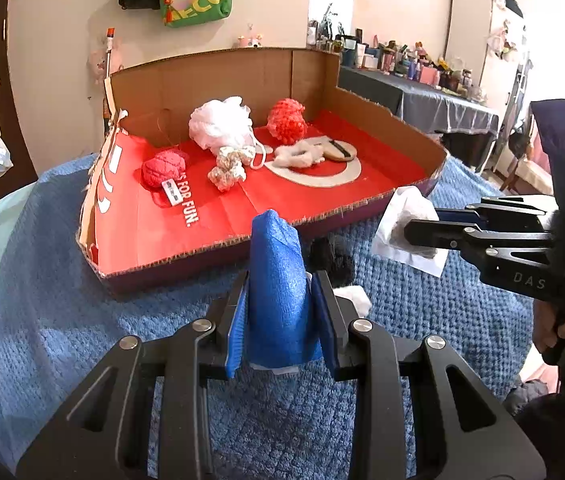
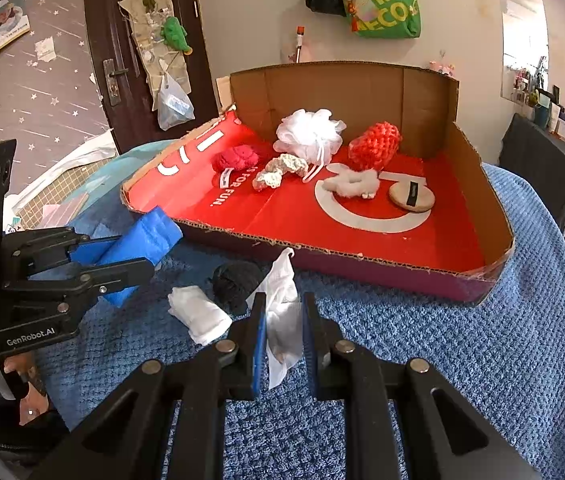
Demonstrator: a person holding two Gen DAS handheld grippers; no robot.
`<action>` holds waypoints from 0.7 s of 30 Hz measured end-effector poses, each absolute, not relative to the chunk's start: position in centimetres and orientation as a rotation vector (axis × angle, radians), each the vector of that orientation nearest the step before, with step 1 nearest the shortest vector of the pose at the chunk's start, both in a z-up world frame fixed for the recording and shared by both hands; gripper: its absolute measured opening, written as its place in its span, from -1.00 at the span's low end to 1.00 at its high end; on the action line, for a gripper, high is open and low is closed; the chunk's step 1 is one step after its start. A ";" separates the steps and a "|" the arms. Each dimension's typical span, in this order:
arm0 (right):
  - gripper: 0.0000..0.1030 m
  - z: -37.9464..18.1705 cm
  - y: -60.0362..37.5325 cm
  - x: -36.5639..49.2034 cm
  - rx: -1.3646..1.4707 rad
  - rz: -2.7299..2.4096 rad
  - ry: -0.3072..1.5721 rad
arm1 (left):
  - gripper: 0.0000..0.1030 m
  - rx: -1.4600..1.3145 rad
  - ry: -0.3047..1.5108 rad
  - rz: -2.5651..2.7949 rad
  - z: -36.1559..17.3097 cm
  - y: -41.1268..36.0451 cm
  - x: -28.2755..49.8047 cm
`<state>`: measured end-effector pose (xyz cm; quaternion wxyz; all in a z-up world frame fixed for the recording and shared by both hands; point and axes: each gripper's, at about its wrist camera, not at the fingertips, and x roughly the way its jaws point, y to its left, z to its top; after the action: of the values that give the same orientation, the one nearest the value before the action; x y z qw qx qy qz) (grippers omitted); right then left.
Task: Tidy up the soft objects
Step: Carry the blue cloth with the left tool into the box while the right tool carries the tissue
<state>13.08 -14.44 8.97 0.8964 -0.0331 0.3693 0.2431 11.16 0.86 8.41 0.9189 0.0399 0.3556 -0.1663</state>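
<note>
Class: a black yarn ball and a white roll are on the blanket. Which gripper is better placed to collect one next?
Neither yet: left gripper grips blue foam; right gripper grips a white packet. Probably right: both lie just beside it.

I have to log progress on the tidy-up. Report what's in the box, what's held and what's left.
Done: the box holds seven items, among them the white pouf and two red knits. In hand: the left hand-held gripper grips the blue foam, and the right hand-held gripper grips a white packet; neither is over the box yet. Left on the blanket: a black ball and a white wad.
</note>
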 end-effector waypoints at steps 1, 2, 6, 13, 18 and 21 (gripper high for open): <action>-0.66 9.1 -14.5 13.1 -0.062 0.505 0.760 | -0.44 0.074 0.728 -0.346 8.7 1.0 11.3; -0.66 9.4 -14.6 13.3 -0.057 0.506 0.756 | -0.44 0.069 0.723 -0.348 8.9 1.1 11.4; -0.65 10.7 -15.1 14.1 -0.054 0.487 0.729 | -0.44 0.057 0.705 -0.341 9.9 1.7 12.6; -0.66 12.1 -16.2 17.6 -0.049 0.427 0.721 | -0.44 0.026 0.736 -0.332 10.0 2.7 17.1; -0.65 11.7 -16.8 20.8 -0.055 0.384 0.773 | -0.44 0.007 0.772 -0.335 9.6 3.0 19.9; -0.66 10.9 -17.0 22.5 -0.057 0.366 0.814 | -0.44 0.006 0.803 -0.334 9.0 2.9 21.5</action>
<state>22.48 -17.02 10.89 0.9017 -0.0278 0.3935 0.1770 21.54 2.86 9.05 0.9069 0.0030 0.3891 -0.1620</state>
